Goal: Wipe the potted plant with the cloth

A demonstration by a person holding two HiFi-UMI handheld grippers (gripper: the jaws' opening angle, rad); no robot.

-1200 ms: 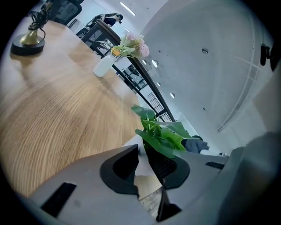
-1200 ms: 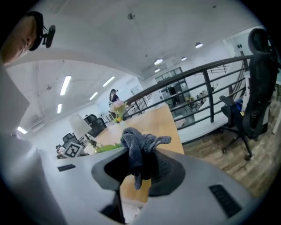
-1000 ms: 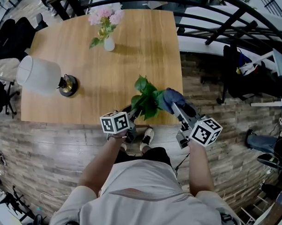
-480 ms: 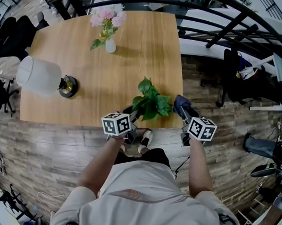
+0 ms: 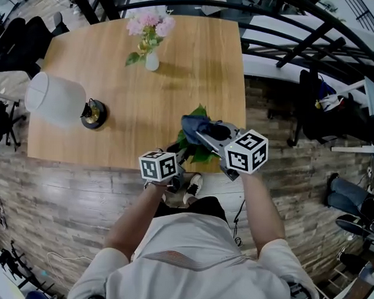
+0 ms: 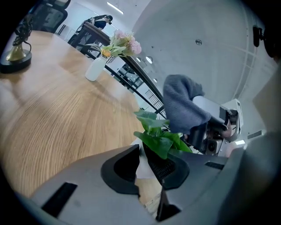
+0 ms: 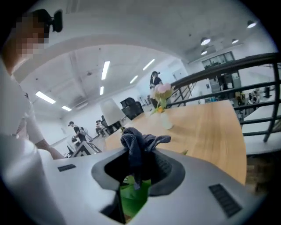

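A small green plant (image 5: 199, 149) in a white pot (image 6: 141, 160) stands at the near edge of the wooden table (image 5: 114, 137). My left gripper (image 5: 178, 155) reaches the pot from the near side; its jaws are closing, with the pot (image 6: 141, 160) pressed between the pads. My right gripper (image 5: 201, 133) is shut on a dark blue-grey cloth (image 5: 194, 124), which it holds over the top of the leaves. In the right gripper view the cloth (image 7: 137, 147) bunches out of the jaws with green leaves (image 7: 131, 200) just beneath. The left gripper view has the cloth (image 6: 182, 107) hanging above the leaves (image 6: 160, 140).
A white-shaded lamp (image 5: 54, 98) lies on its side at the table's left on a dark base (image 5: 92, 113). A white vase of pink flowers (image 5: 151, 57) stands at the far middle. Black railings (image 5: 301, 39) run beyond the table's right edge. Brick floor (image 5: 81, 197) lies below the near edge.
My right gripper swung the cloth from the plant's right side, out past the table edge, then left over the top of the leaves. My left gripper stayed at the pot.
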